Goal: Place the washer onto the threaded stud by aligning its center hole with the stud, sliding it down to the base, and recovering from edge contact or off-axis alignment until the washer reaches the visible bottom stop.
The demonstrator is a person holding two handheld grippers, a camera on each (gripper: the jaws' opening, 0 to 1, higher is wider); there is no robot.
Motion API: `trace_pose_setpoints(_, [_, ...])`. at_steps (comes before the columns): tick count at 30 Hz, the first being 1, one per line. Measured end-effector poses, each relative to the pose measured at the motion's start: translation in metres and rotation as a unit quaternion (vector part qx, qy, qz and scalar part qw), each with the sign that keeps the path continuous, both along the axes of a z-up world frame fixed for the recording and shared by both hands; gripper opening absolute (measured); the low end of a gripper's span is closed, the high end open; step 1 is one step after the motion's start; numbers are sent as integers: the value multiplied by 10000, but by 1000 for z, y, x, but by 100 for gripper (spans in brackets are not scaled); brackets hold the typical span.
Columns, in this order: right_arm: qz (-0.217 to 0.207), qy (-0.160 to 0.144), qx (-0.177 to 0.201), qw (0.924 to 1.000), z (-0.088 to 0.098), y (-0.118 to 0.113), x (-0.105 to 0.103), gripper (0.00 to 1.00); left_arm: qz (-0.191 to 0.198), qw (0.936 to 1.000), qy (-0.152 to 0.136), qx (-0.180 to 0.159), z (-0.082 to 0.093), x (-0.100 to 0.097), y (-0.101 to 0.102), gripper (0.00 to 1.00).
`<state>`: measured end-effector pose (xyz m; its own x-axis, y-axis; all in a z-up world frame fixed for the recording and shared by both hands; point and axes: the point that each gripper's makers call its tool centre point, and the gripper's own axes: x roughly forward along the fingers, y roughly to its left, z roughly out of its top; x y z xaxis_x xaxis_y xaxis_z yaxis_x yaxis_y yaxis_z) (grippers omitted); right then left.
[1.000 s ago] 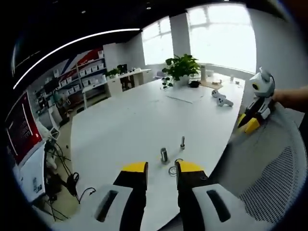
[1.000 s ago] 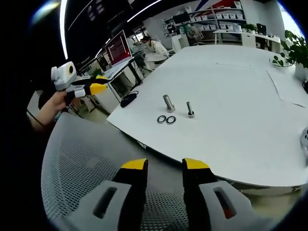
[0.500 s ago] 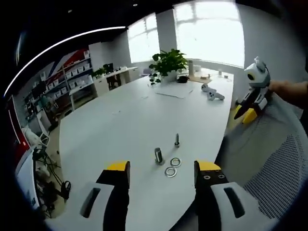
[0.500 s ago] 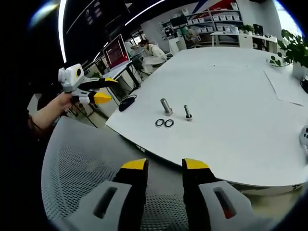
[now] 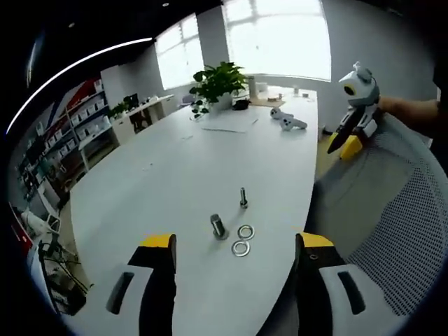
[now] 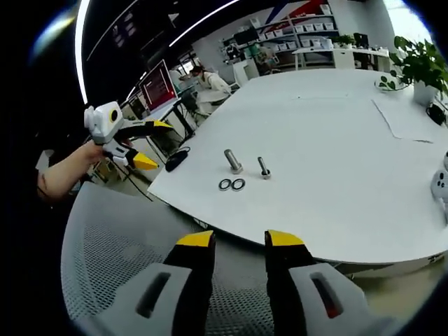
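Two metal washers lie side by side on the white table, just ahead of my left gripper, whose jaws stand wide apart with nothing between them. Past the washers stand a thick bolt and a thin threaded stud, both upright. In the right gripper view the washers, thick bolt and stud sit near the table's edge, well ahead of my right gripper. Its jaws keep a narrow gap and hold nothing, over a mesh chair.
A grey mesh chair stands between the right gripper and the table. A hand holds the left gripper at the left. At the far end of the table are a potted plant, white controllers and paper.
My left gripper's jaws have spread from a narrow gap to wide apart, and its view has swung so the bolts and washers sit lower and centred. The right gripper is unchanged.
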<state>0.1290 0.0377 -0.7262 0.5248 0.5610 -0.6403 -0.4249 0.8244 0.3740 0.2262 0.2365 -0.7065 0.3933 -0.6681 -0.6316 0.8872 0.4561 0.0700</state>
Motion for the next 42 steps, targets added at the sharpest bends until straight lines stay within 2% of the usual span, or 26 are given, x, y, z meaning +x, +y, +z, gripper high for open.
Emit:
trace_pose_setpoints(3, [27,9,-3,10000,0,1,0,31,-290,9992,125,252,-17,-5,-7,72])
trace_pose_setpoints(6, [-11,-15,22,10000,1,1,0,31,-659,9948,367,685,-41,-11,-12,69])
trace_pose_setpoints(8, [-45,-30,43,10000,1,0,0,31,-792,9924,468,823,-51,-11,-15,67])
trace_pose_setpoints(11, [-60,-38,58,10000,2,0,1,31,-838,9888,802,938,-66,-12,-21,62])
trace_pose_setpoints(15, [-8,-3,6,10000,0,0,0,31,-1031,9834,762,1283,-81,-5,-24,61])
trace_pose_setpoints(19, [15,2,5,10000,0,0,0,31,-1126,9797,849,1425,-92,0,-27,58])
trace_pose_setpoints(24, [47,20,0,10000,0,0,0,31,-1213,9714,1253,1609,-110,-1,-32,49])
trace_pose_setpoints(30, [46,22,-2,10000,0,0,0,31,-1274,9634,1323,1951,-134,10,-32,48])
trace_pose_setpoints(39, [13,65,-35,10000,-2,-1,0,31,-1336,9553,1403,2232,-153,20,-34,43])
trace_pose_setpoints(40, [1,71,-36,10000,-2,-1,0,31,-1258,9540,1458,2300,-156,21,-33,42])
trace_pose_setpoints(41, [-11,71,-29,10000,-2,-1,0,31,-1304,9504,1462,2416,-159,21,-32,41])
trace_pose_setpoints(42, [-10,71,-26,10000,-2,-1,0,31,-1337,9497,1437,2440,-160,21,-32,40])
